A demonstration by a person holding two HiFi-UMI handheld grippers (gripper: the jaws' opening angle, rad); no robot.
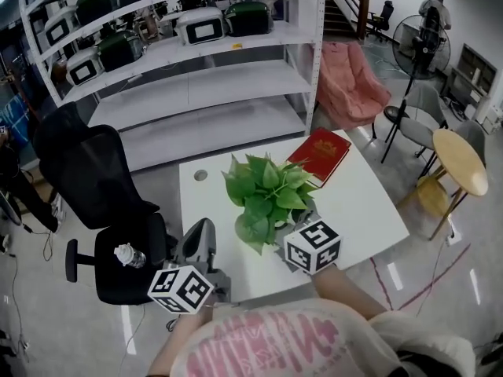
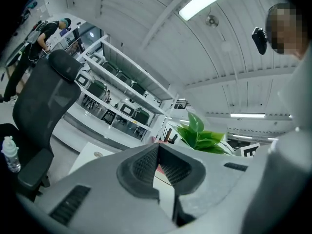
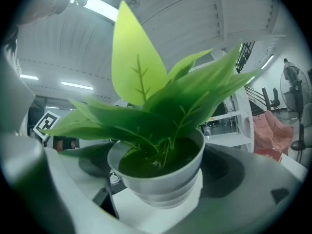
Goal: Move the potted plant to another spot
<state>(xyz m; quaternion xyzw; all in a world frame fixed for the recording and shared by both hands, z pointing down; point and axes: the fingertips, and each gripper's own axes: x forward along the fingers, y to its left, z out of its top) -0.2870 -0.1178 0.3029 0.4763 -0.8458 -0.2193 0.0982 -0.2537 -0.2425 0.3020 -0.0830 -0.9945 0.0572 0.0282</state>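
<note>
Potted plant w/ broad green leaves in a small white ribbed pot point(image 1: 267, 195) stands on the square white table point(image 1: 369, 210), about the middle, towards the person's side. The red hardcover book point(image 1: 322, 154) lies near it, at the far corner.

The right gripper point(image 3: 157, 195) has its jaws wide apart, one on each side of the pot, and the pads seem to press on the pot wall. I cannot tell if the pot is already off the table. The left gripper point(image 2: 157, 152) hangs at the table's left edge, jaws together at the tips w/ nothing between them.

Handling, as I judge it: the plant is prob. light. The pot is stiff and smooth, so it can slip. The leaves are soft and give no hold. The best place to grip is the pot wall under the rim, where the ribs help, and the pot must be kept upright.

Count: 1 plant, 1 book, 1 white table, 2 grippers. There is also 1 black office chair point(image 1: 102, 187) w/ 1 clear water bottle point(image 1: 130, 255) on its seat.
</note>
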